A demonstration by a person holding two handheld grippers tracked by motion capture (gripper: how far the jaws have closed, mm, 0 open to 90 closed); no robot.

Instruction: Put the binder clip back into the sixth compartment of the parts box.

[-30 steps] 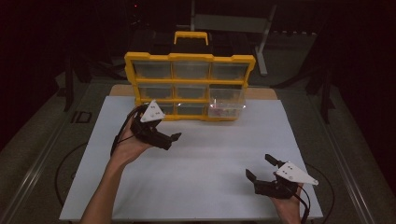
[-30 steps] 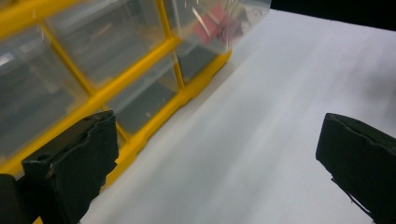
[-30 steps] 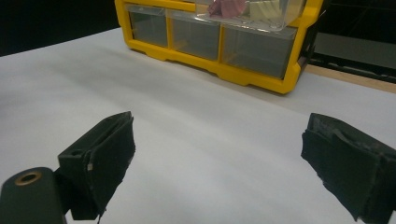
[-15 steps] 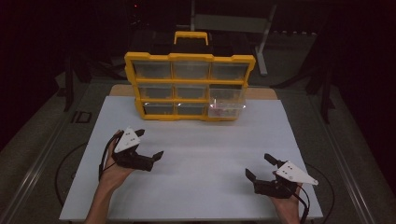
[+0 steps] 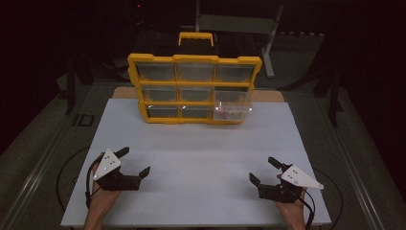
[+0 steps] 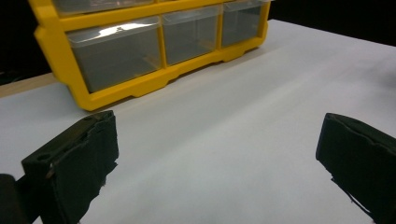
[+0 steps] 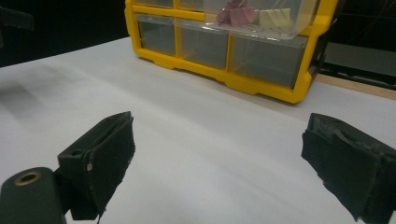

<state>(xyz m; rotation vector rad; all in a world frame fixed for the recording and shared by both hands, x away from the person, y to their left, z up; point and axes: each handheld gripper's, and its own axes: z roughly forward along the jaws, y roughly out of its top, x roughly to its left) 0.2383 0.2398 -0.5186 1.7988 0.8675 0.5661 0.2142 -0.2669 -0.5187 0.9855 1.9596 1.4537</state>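
the right hand-held gripper's view catches pink and yellow bits in the yellow drawer box at the surface's far edge. left hand-held gripper and right hand-held gripper rest near the front, spread wide, holding nothing.

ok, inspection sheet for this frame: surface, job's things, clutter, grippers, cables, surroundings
Surface: white rectangular board on a grey table, bare in front.
Job's things: yellow plastic organiser with clear drawers upright at the far edge; one right-hand drawer pulled out, pink and yellow items inside.
Clutter: nothing seen.
Grippers: left gripper and right gripper both open, holding nothing, low over the near edge.
Cables: black cable loops off the board's left side.
Surroundings: dark; grey metal frame behind.
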